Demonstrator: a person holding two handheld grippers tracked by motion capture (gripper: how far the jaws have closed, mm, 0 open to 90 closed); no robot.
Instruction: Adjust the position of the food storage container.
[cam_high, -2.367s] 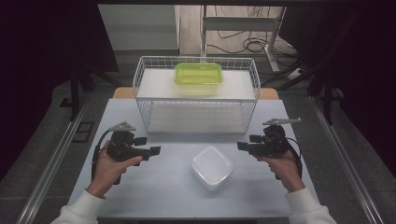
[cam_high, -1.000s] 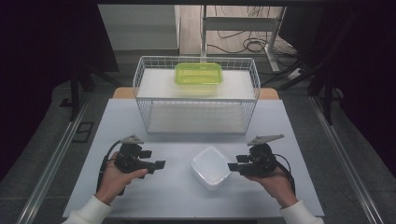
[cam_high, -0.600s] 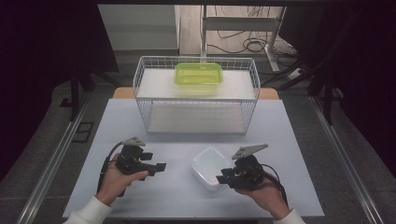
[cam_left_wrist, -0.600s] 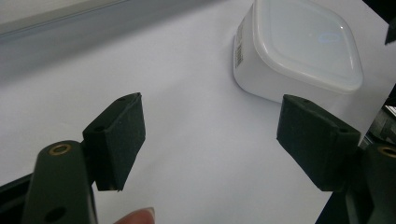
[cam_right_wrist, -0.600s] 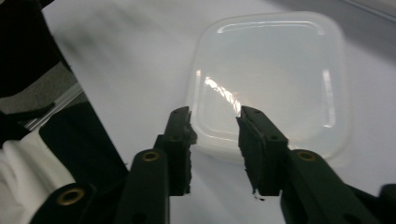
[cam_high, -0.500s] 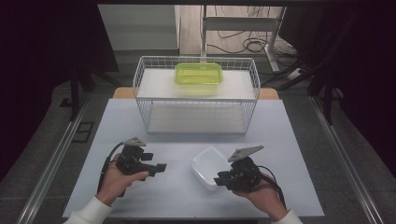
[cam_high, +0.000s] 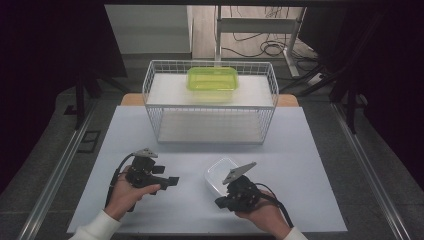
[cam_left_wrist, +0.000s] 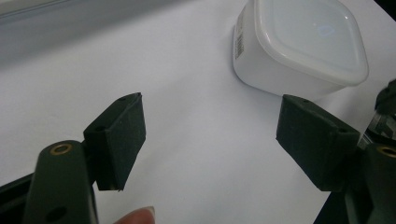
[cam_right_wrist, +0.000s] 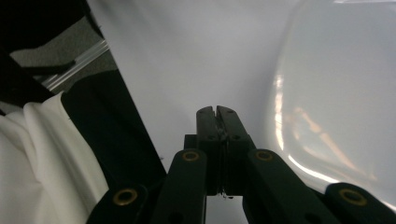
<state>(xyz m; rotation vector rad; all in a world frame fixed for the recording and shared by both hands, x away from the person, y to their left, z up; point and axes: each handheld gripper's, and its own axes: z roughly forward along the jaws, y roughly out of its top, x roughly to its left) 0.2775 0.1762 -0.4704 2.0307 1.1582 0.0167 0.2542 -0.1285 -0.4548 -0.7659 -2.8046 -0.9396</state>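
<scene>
A white lidded container (cam_high: 219, 173) (cam_left_wrist: 303, 42) sits on the white table (cam_high: 310, 165), near the front. My right gripper (cam_high: 220, 202) (cam_right_wrist: 217, 112) lies at the container's near side, pointing left. Its jaws have just been closing and now stand shut, pads together with nothing between them. The container's white wall (cam_right_wrist: 336, 93) fills the right of the right gripper view. My left gripper (cam_high: 172, 181) (cam_left_wrist: 210, 135) rests to the left of the container, pointing at it, open and empty. A gap of bare table lies between its fingertips and the container.
A white wire basket (cam_high: 150, 100) stands at the back of the table with a green lidded container (cam_high: 212, 79) on its upper shelf. A white sleeve (cam_right_wrist: 42, 163) and a dark strip show at the left of the right gripper view.
Both hands came nearer the front edge early on. Since then the right hand has slid left to the container's near side and its jaws have closed. The left hand has stayed put.
</scene>
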